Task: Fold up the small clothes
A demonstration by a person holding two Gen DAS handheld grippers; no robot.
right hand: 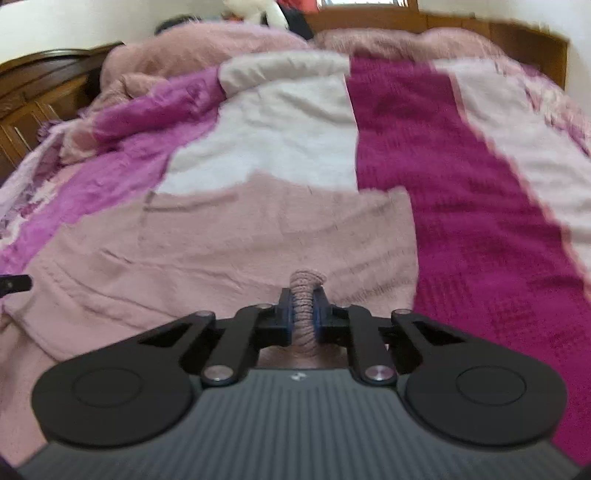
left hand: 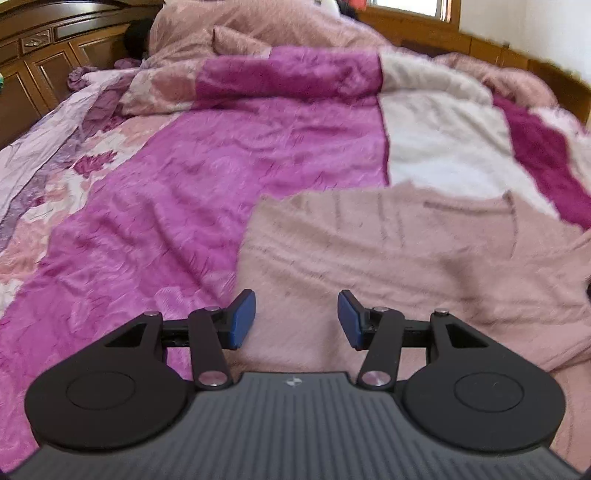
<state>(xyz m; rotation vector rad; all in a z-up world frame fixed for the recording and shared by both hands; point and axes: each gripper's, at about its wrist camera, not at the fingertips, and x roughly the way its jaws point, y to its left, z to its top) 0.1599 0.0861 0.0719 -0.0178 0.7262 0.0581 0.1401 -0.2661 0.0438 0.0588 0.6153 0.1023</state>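
A dusty-pink fuzzy garment (left hand: 406,258) lies spread flat on the bed, its far edge toward the headboard. My left gripper (left hand: 297,319) hovers open over the garment's near left part, blue pads (left hand: 242,321) apart with only fabric lying beneath them. In the right wrist view the same pink garment (right hand: 240,243) fills the middle. My right gripper (right hand: 303,314) is shut on a bunched fold of the garment's near edge, which sticks up between the pads. A dark tip of the left gripper (right hand: 14,284) shows at the left edge.
The bed is covered by a blanket in magenta (left hand: 221,166), white (left hand: 443,147) and dark-crimson (right hand: 461,184) bands. Rumpled pink bedding (left hand: 258,26) piles up at the far end. A wooden cabinet (left hand: 40,62) stands at the left and a wooden headboard (right hand: 480,33) at the back.
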